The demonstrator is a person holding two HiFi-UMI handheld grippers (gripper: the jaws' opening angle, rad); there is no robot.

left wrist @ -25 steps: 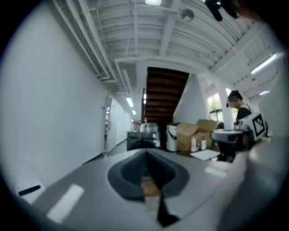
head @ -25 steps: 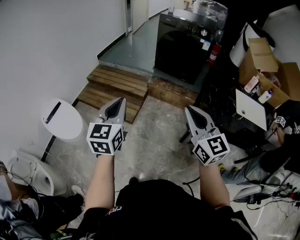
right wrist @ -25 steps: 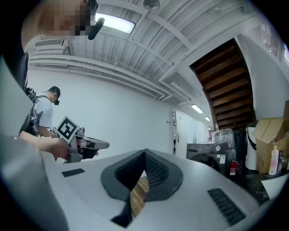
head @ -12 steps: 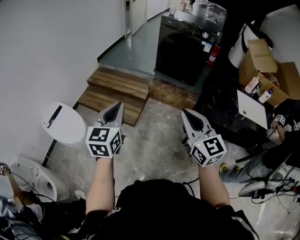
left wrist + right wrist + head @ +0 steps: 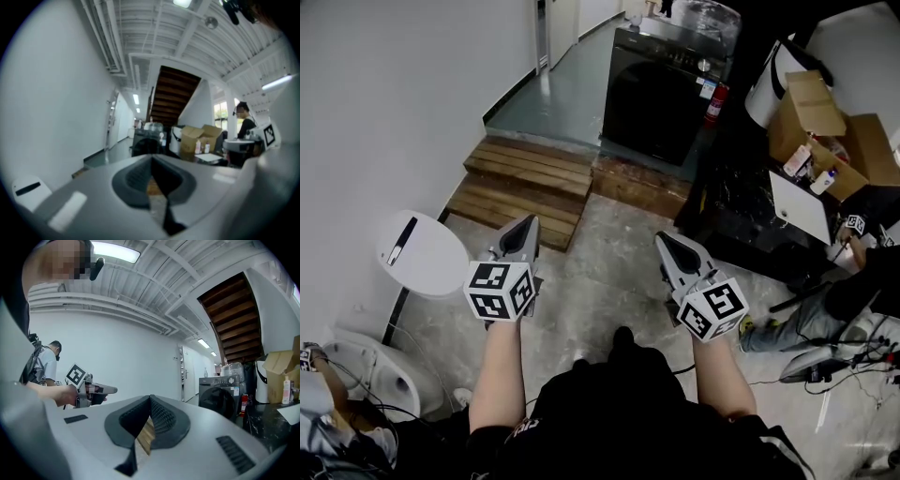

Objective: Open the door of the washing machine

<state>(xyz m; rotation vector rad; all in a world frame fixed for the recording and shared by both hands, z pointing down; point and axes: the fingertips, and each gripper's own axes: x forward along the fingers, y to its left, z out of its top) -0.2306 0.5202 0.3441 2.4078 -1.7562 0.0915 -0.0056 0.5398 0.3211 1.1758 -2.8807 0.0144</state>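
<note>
The washing machine [image 5: 654, 86] is seen at the far end of the room, at the top of the head view; it is black, and it is set on a raised grey floor past the wooden steps [image 5: 523, 180]; its round door [image 5: 645, 111] is seen shut. A small red fire extinguisher [image 5: 715, 101] is placed just beside the machine, on its right; a clear wrapped thing is set on top of the machine, but what it is cannot be told.

The left gripper [image 5: 525, 227] is held out low over the stone floor [image 5: 600, 272], near the bottom step; its jaws are pressed together, and nothing is held between them. The right gripper [image 5: 666, 246] is held out beside it, with a gap between the two; its jaws are also closed together, and nothing is held in them. Both grippers are pointed toward the machine, and both are kept well apart from it.

A white round lid [image 5: 422, 251] is seen by the white wall on the left; open cardboard boxes [image 5: 814, 117] with bottles inside are stacked on the right, by a black table [image 5: 741, 216]. In the right gripper view, another person's hand is seen with one more gripper held in it.
</note>
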